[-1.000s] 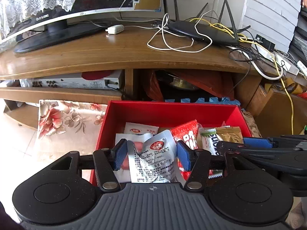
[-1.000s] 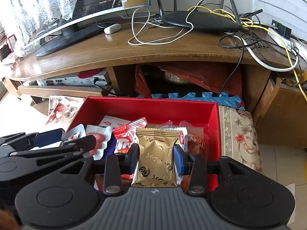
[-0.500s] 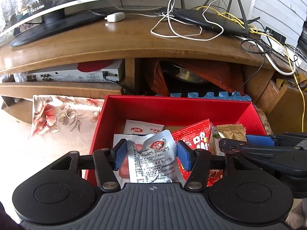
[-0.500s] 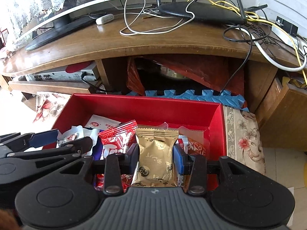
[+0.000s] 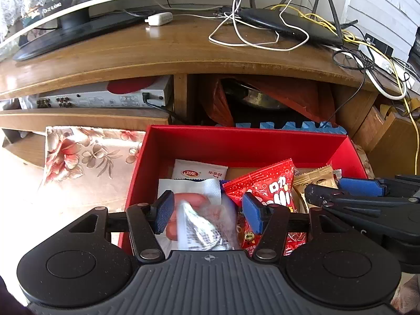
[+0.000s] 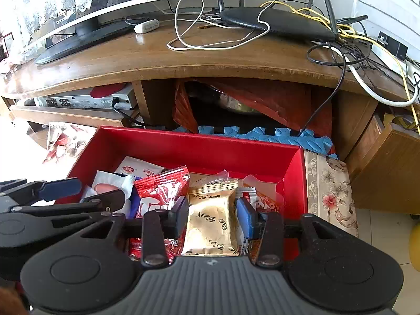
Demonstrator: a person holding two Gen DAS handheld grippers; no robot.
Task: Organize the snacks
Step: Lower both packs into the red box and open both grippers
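A red box [image 5: 244, 144] holds several snack packets; it also shows in the right wrist view [image 6: 199, 147]. My left gripper [image 5: 207, 211] is open over the box's left part. A silver packet [image 5: 202, 228] is blurred between its pads and tilting down. My right gripper [image 6: 214, 216] is open over the box's right part. A gold packet [image 6: 210, 223] lies between its pads, loose in the box. A red packet [image 5: 270, 186] lies in the middle of the box, also in the right wrist view [image 6: 160, 191].
A wooden TV stand [image 5: 170, 50] rises just behind the box, with a monitor base, router [image 5: 288, 23] and loose cables on top. A floral cloth [image 5: 86, 157] lies left of the box. A wooden cabinet [image 6: 388, 162] stands to the right.
Both grippers have opened. The silver packet has slipped from the left pads and is dropping. The gold packet has dropped from the right pads into the box.
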